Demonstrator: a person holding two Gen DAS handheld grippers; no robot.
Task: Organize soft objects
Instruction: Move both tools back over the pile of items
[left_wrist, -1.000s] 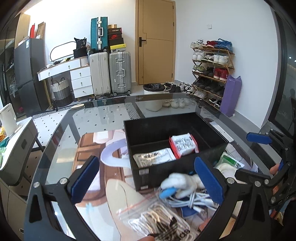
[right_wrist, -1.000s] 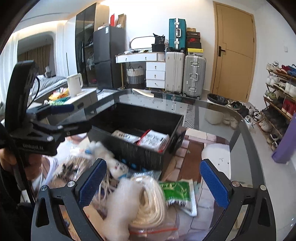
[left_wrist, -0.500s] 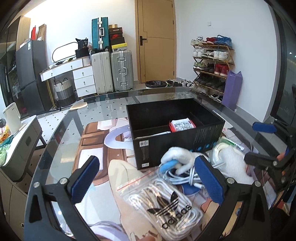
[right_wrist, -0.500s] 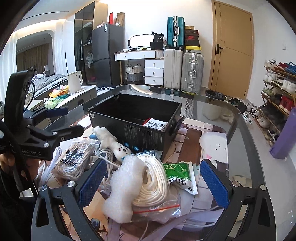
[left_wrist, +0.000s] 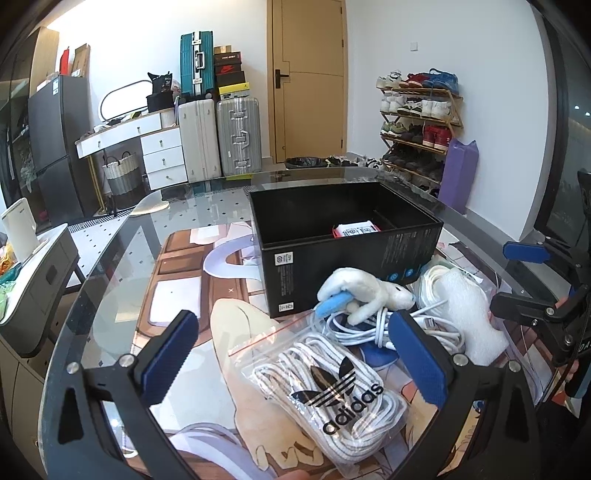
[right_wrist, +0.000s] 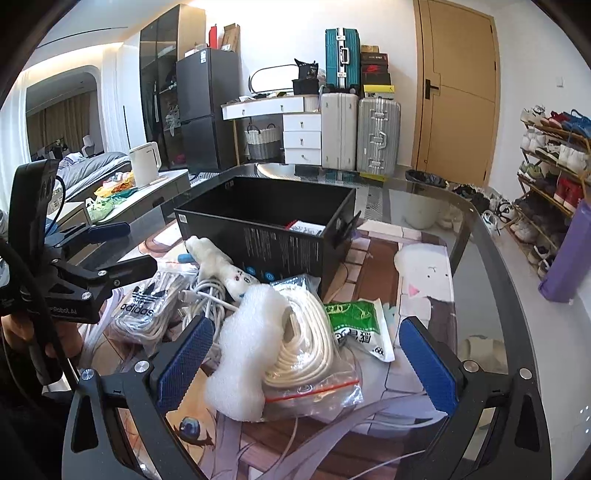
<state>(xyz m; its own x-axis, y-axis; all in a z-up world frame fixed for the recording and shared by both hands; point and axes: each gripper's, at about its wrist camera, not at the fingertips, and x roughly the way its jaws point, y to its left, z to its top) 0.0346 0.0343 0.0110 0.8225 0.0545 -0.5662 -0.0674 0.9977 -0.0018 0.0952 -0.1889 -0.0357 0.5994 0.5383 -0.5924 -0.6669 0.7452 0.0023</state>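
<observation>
Glass table (left_wrist: 110, 295) carries whole sorting job. Black box (left_wrist: 343, 254) sits mid-table as bin, red-edged packet (left_wrist: 356, 229) already inside. Loose pile just before box: adidas lace bag (left_wrist: 332, 384), white foam piece (right_wrist: 247, 354), rope coil bag (right_wrist: 310, 343), plush toy (left_wrist: 365, 295), green packet (right_wrist: 360, 325). Left gripper (left_wrist: 295, 354) jaws wide apart, empty, over lace bag, likely next pick. Right gripper (right_wrist: 306, 362) jaws wide apart, empty, straddling foam and rope.

White walls frame a tan wooden door (left_wrist: 308, 79). Suitcases (left_wrist: 218, 136) stand beside a white drawer desk (left_wrist: 147, 144), and a shoe rack (left_wrist: 419, 122) lines the right wall. A dark fridge (right_wrist: 201, 107) stands near the curtained, daylit bedroom.
</observation>
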